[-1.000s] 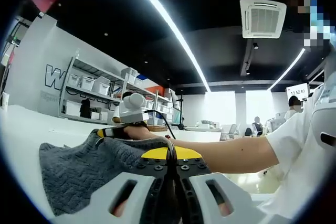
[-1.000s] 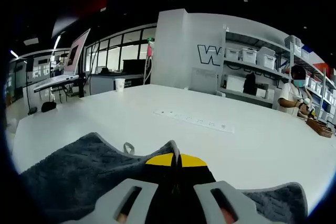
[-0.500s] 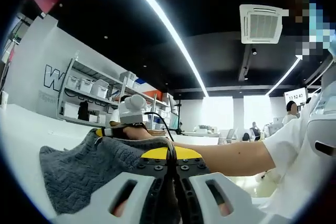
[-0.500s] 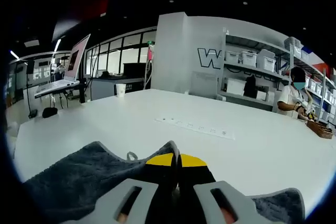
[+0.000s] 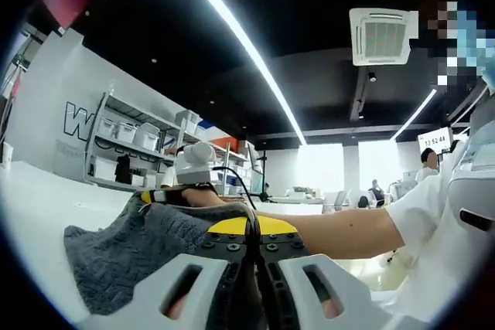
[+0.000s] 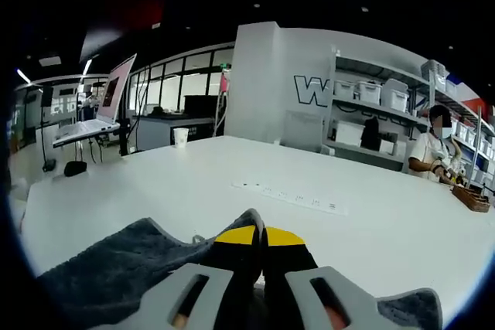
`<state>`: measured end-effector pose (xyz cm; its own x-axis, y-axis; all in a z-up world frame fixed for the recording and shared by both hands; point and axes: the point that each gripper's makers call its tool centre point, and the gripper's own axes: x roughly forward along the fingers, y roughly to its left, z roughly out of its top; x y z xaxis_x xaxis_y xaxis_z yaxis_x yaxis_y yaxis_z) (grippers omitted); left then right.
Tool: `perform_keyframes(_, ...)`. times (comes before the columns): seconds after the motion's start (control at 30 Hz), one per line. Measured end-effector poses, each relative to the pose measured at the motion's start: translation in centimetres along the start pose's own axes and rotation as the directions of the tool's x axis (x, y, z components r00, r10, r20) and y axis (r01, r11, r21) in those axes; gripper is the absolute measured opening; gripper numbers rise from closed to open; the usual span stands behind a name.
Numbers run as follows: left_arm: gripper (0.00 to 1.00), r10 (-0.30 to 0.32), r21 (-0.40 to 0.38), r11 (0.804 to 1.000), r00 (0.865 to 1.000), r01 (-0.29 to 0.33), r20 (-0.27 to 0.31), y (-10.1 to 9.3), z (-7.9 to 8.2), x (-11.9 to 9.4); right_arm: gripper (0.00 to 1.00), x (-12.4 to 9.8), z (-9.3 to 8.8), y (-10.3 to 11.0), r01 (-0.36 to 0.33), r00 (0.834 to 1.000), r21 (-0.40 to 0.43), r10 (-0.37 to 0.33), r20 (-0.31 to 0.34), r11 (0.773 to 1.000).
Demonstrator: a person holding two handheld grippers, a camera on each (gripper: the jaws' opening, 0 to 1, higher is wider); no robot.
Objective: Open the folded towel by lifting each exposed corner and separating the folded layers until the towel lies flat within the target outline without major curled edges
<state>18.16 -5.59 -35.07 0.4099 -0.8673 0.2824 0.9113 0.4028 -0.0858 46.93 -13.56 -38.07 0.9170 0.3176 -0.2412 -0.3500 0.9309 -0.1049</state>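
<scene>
With both grippers clamped on the towel point(image 5: 131, 256), the left gripper point(image 5: 252, 231) holds grey knit cloth draping to 9 o'clock above the table point(image 6: 371, 222), the right gripper point(image 6: 260, 236) pinches its edge likewise, so the span between them must be pulled apart.

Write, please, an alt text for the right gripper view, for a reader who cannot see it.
The right gripper, jaws shut, pinches a dark grey towel above a white table. Far behind stand storage shelves and an open laptop.
</scene>
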Motion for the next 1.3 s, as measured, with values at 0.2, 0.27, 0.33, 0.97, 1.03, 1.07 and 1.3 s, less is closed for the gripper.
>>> perform_keyframes(0.2,0.00,0.002,0.003,1.000,1.000,-0.002,0.009,0.2,0.6,-0.3,0.00,0.2,0.6,0.1,-0.004,1.000,-0.006,0.004,0.004,1.000)
perform_keyframes(0.27,0.00,0.004,0.004,1.000,1.000,-0.004,0.012,0.3,0.8,-0.4,0.00,0.3,0.8,0.1,-0.006,1.000,-0.005,0.006,0.006,1.000)
perform_keyframes(0.33,0.00,0.003,0.003,1.000,1.000,-0.003,0.014,0.4,0.9,-0.4,0.00,0.4,1.0,0.1,-0.009,1.000,0.000,0.009,0.007,1.000)
perform_keyframes(0.97,0.00,0.009,0.002,1.000,0.999,-0.009,0.041,1.0,1.7,-1.4,0.00,1.7,2.5,0.4,-0.022,1.000,-0.006,0.022,0.017,1.000)
perform_keyframes(1.03,0.00,0.009,0.000,1.000,0.999,-0.009,0.046,1.0,1.8,-1.5,0.00,1.7,2.6,0.6,-0.024,1.000,-0.008,0.024,0.018,1.000)
perform_keyframes(1.07,0.00,0.010,0.000,1.000,0.999,-0.010,0.047,1.1,1.9,-1.6,0.00,1.7,2.6,0.7,-0.024,1.000,-0.009,0.024,0.018,1.000)
perform_keyframes(1.3,0.00,0.016,0.001,1.000,0.998,-0.016,0.054,1.3,2.2,-2.2,0.00,1.6,2.9,1.2,-0.032,0.999,-0.012,0.032,0.022,0.999)
